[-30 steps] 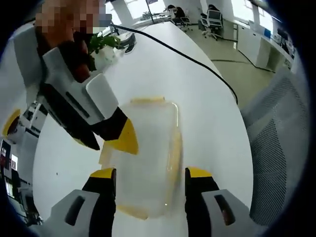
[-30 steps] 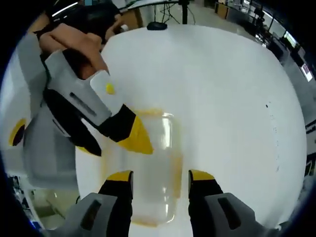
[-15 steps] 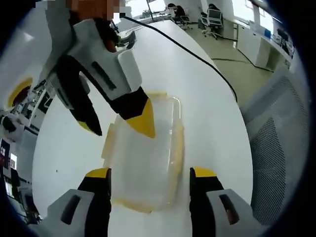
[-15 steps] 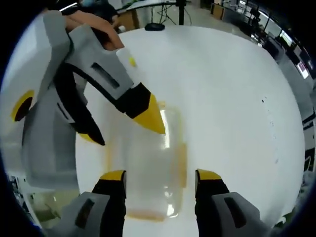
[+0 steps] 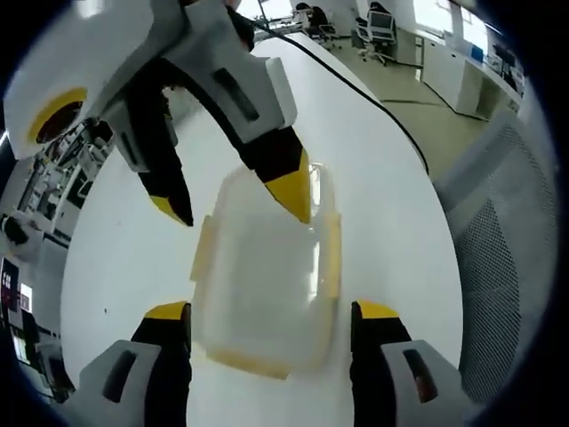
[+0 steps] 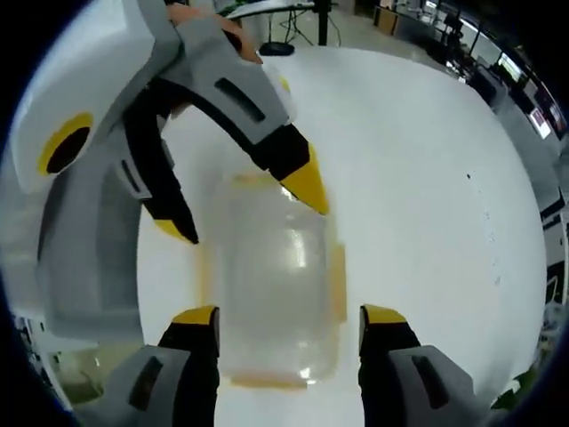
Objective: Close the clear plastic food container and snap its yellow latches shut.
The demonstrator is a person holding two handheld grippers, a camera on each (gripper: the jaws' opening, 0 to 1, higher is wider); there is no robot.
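container (image 5: 267, 276), black cable (image 5: 356, 89) perhaps, table

Both cams close above container (image 5: 265, 280), opposite sides.

This is an open-plan office. In the left gripper view, beyond the far edge of the white tabletop (image 5: 391, 169), stand swivel chairs (image 5: 384, 20) and a long white desk (image 5: 453, 67) under bright windows, a grey mesh chair back (image 5: 511, 258) sits off the tabletop's right edge, and a black cable (image 5: 356, 89) trails across the top. In the right gripper view, monitors (image 6: 520, 71) line the desks past the far right corner.
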